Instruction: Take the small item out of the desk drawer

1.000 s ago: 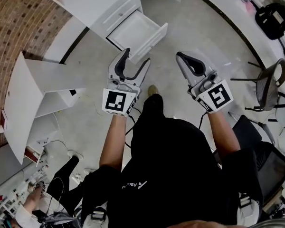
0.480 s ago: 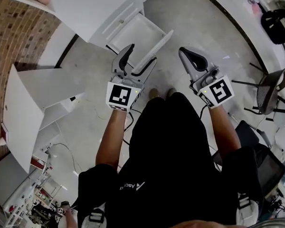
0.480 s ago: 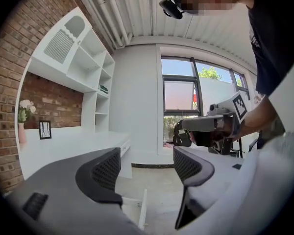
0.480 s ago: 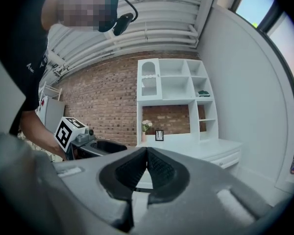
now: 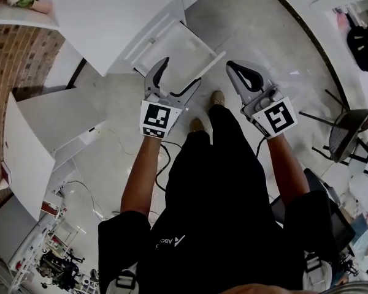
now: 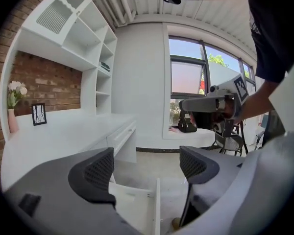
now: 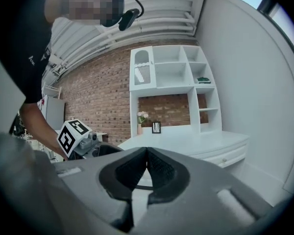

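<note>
The white desk drawer (image 5: 183, 46) stands pulled open below the desk top (image 5: 110, 11); its inside looks plain white and I can make out no small item in it. My left gripper (image 5: 181, 72) hangs over the drawer's near edge. Its jaws have just been opening and stand wide, with nothing between them. In the left gripper view the drawer (image 6: 132, 207) lies low between the open left gripper's (image 6: 147, 168) jaws. My right gripper (image 5: 233, 67) is shut and empty, to the right of the drawer over the floor. In its own view the right gripper (image 7: 147, 169) has its pads together.
A vase of flowers (image 6: 13, 109) and a small picture frame (image 6: 38, 114) stand on the desk against the brick wall. A white shelf unit (image 7: 174, 82) rises above it. A white table (image 5: 30, 139) is at the left, a chair (image 5: 346, 130) at the right, and cables (image 5: 89, 192) on the floor.
The person has stepped toward the desk, so both grippers are nearer the open drawer. The left jaws have spread wider. The right jaws stay shut.
</note>
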Motion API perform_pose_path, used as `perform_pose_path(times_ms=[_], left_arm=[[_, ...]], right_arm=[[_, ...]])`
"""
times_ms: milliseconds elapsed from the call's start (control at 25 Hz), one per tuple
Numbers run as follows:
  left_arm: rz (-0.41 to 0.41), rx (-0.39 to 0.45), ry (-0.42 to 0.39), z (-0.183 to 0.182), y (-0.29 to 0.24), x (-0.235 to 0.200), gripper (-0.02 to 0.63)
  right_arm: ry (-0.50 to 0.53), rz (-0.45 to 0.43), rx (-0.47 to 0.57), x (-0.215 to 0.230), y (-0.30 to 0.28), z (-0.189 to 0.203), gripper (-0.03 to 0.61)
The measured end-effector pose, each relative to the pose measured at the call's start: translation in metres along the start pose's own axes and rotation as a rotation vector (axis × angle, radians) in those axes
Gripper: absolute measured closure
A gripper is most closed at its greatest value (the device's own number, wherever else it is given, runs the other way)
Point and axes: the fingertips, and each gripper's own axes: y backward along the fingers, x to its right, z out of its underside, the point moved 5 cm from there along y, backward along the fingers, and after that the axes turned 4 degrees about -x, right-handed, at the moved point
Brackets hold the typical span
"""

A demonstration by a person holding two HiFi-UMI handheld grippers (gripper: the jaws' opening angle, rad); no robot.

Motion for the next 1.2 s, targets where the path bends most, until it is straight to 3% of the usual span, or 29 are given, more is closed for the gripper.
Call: perform_pose_path(times_ms=[520,800,1200], left_arm=[[-0.032,-0.241,0.053,0.107,-0.156,-0.071,0.201],[0.046,-0.357,0.032,0.190,-0.230,-0.100,0.201],[0.069,-0.498,-0.002,0.295,-0.297,-0.123,0.187]], right_arm=[[-0.044,-0.137,-0.106,0.109,-0.101,0.092,0.577],[-0.050,-0.143,-0.141,0.146,-0.145,0.144,0.577],[-0.091,-0.119,-0.165,0.175,-0.188,0.204,0.577]])
